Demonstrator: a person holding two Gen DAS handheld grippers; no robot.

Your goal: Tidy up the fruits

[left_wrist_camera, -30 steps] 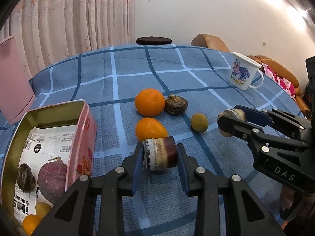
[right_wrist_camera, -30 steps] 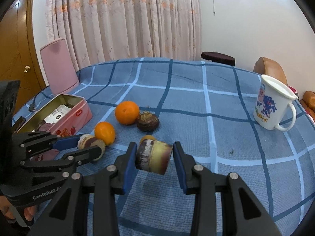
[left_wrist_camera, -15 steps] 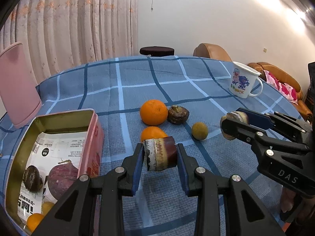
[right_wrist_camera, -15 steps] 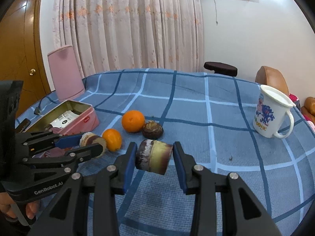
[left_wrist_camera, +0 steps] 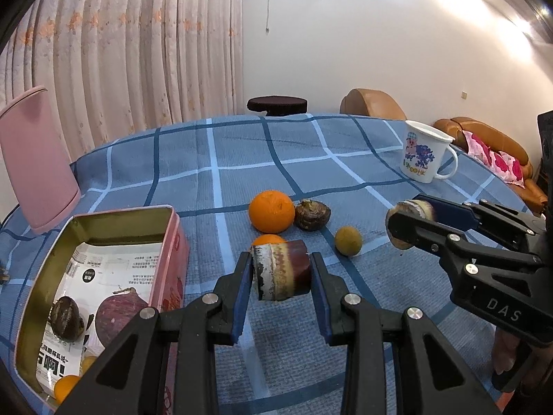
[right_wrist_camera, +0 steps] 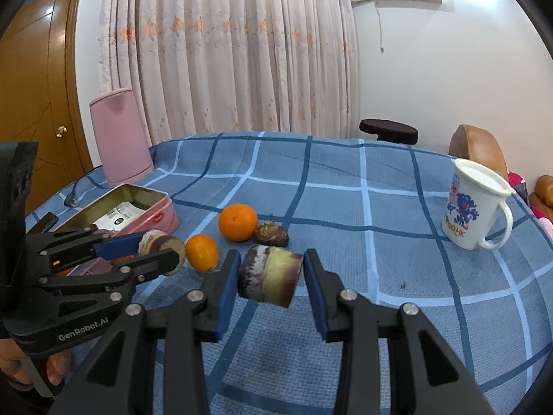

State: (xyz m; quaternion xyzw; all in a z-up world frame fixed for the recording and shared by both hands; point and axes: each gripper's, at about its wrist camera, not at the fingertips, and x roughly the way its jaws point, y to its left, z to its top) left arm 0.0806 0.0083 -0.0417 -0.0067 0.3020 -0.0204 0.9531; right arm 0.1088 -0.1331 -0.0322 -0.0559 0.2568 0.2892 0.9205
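An open pink tin at the left held several fruits. The left tongs pinched a dark red chunk above the counter; loose oranges lay beyond. The right tongs pinched a yellowish chunk.

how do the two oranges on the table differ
The far orange is bigger and rounder; the near orange is smaller and slightly egg-shaped. The far one sits right beside a brown bulb; the near one sits alone, closer to the pink tin. In the left wrist view the far one shows whole, while the near one is mostly hidden behind the piece in the left gripper. Both are bright orange, resting loose on the blue checked cloth.
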